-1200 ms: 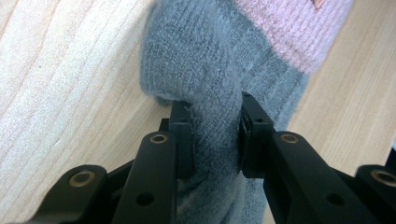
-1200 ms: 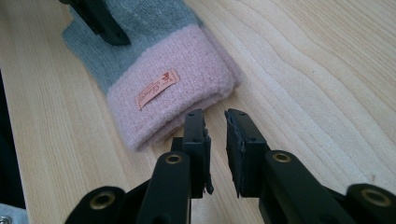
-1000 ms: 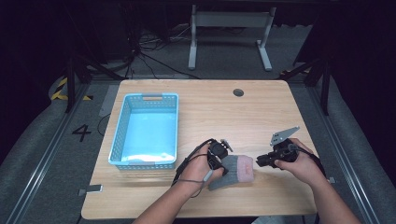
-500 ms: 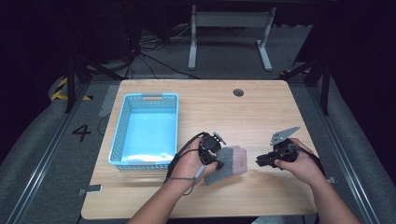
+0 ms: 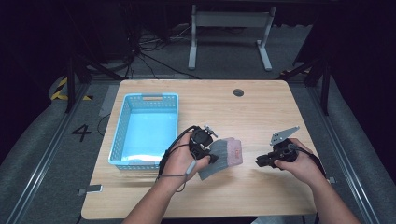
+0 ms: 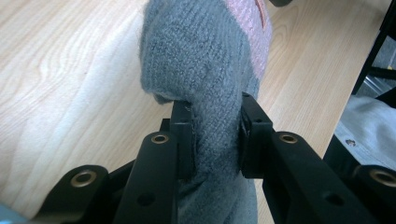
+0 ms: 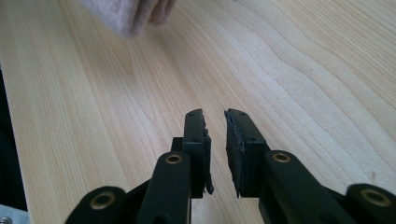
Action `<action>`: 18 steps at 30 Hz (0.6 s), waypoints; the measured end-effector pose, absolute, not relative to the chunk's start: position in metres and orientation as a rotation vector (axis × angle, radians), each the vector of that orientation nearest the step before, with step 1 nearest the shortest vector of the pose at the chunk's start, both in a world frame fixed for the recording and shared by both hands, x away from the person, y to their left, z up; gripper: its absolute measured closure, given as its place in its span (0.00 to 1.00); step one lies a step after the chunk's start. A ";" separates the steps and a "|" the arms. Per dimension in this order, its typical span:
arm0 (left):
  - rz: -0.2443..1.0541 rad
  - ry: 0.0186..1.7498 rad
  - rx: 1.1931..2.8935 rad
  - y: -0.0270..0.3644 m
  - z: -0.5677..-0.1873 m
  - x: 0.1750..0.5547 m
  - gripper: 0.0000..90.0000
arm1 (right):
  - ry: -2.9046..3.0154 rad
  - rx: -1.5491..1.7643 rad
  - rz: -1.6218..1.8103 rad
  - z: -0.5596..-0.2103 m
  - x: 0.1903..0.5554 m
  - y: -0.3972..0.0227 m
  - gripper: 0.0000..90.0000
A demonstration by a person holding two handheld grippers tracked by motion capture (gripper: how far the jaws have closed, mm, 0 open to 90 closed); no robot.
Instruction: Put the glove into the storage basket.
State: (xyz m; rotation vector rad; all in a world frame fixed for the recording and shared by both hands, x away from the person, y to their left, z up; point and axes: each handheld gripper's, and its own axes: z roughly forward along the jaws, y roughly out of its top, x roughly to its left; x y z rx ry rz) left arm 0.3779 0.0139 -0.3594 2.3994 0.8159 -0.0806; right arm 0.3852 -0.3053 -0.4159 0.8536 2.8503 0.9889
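Your left gripper (image 5: 208, 148) has its fingers (image 6: 183, 140) clamped on a grey knitted cloth with a pink patch (image 5: 225, 154), the fabric bunched between the two pads in the left gripper view. The cloth hangs from that grip above the wooden table (image 5: 261, 107), just right of the blue basket (image 5: 122, 133), its lower corner close to the tabletop. Your right gripper (image 5: 261, 161) sits low over the table, well apart from the cloth, its fingers (image 7: 196, 135) nearly together with only a narrow gap and nothing between them.
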 end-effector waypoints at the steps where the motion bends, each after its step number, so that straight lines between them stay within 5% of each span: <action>1: -0.080 0.818 2.396 0.016 -0.358 0.378 0.81 | 2.849 0.855 0.990 -0.416 0.385 -0.305 0.87; 18: -0.040 0.860 2.334 0.037 -0.339 0.378 0.81 | 2.856 0.852 0.985 -0.417 0.386 -0.303 0.87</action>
